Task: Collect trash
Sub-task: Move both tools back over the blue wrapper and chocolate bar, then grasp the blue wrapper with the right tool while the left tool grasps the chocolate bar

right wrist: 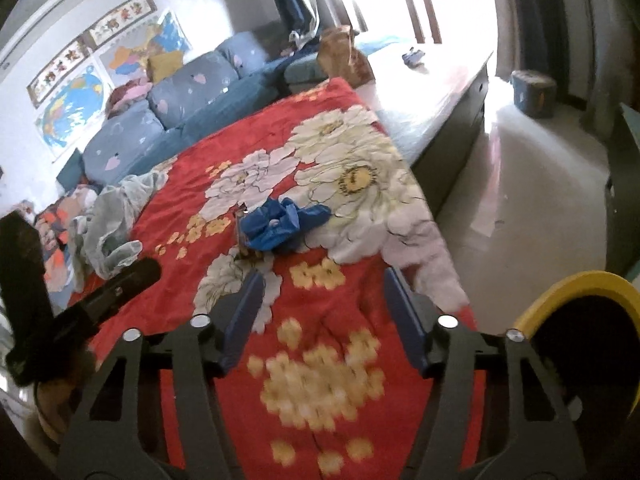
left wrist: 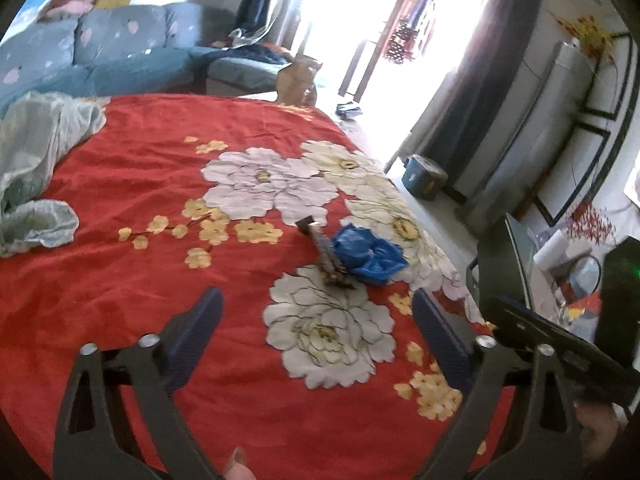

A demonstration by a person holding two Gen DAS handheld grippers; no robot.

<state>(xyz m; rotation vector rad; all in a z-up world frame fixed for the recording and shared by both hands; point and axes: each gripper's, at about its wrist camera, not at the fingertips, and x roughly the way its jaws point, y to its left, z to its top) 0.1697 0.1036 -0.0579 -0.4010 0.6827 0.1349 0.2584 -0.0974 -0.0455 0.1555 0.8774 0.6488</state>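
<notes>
Place: you are in a lived-in home, in its living room.
Seating: a blue-grey sofa (right wrist: 168,120) with printed cushions runs along the wall beside you.
Walls: world maps (right wrist: 76,104) and framed scrolls hang above that sofa.
Surface: in front of you lies a red floral blanket (left wrist: 168,280) of the household kind, with a pale crumpled cloth (left wrist: 36,168) on its left side.
Light: you face tall glazed doors (left wrist: 360,20) with dark curtains (left wrist: 480,80), very bright.
Floor: a small lidded bin (left wrist: 423,176) stands on the pale floor near those curtains.
Clutter: a brown paper bag (right wrist: 340,54) stands past the blanket's far end.
</notes>
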